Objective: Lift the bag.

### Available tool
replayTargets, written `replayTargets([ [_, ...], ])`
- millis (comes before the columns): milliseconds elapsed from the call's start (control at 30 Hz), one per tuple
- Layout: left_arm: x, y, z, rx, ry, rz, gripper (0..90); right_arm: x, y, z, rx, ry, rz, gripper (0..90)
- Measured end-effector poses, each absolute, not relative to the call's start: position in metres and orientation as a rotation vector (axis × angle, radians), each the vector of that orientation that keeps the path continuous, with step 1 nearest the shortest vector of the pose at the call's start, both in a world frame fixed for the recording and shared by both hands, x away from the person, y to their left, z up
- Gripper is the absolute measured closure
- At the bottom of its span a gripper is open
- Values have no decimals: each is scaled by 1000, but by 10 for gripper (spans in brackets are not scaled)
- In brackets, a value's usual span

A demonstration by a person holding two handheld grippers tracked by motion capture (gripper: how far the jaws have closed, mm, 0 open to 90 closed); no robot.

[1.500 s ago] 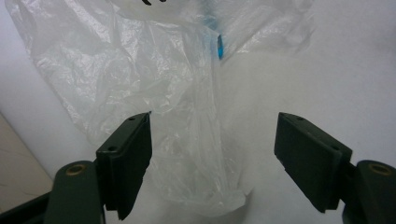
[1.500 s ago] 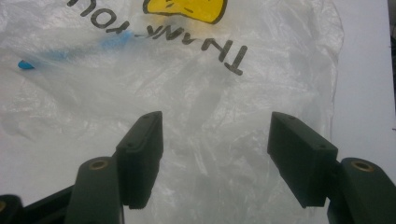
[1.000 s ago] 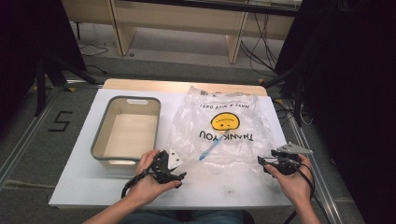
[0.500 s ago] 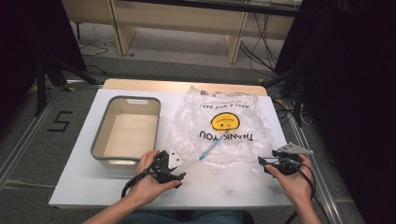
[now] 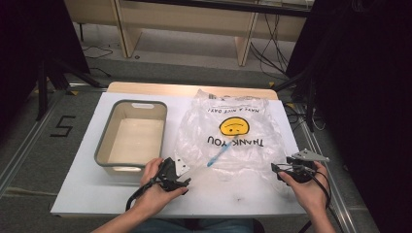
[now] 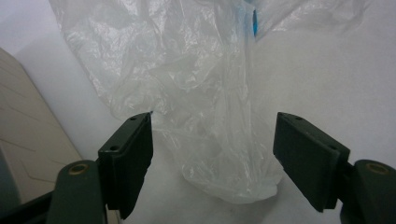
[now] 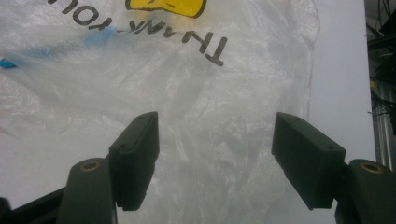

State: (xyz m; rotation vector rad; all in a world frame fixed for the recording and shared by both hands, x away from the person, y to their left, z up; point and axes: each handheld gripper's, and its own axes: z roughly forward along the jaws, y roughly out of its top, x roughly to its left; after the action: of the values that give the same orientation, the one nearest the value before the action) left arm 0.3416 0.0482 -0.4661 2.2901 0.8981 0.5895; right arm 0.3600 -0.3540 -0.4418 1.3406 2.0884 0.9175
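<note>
Nothing has shifted since before: my left gripper point(image 5: 180, 171) and right gripper point(image 5: 283, 168) gape empty at the near edge of the crumpled clear smiley-printed plastic bag point(image 5: 232, 135) (blue pen point(image 5: 217, 155) inside), grey rectangular tub point(image 5: 132, 137) left.

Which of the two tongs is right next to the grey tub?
The left tongs, beside the tub's near corner. The right tongs sit across the plastic bag, by the table's other edge.

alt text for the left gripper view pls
The left gripper has its two black fingers spread wide, open around the crumpled near end of a clear plastic bag on the white table, pressing nothing. A blue object shows through the bag.
</note>
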Motion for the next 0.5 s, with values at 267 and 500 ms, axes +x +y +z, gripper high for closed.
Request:
replayTargets([
  [267, 344, 45, -474, 2333, 938, 584, 320, 355, -355, -441, 1364, 2133, 912, 299],
  [500, 344, 45, -481, 2345, 999, 522, 335, 349, -351, -451, 1386, 2253, 835, 273],
])
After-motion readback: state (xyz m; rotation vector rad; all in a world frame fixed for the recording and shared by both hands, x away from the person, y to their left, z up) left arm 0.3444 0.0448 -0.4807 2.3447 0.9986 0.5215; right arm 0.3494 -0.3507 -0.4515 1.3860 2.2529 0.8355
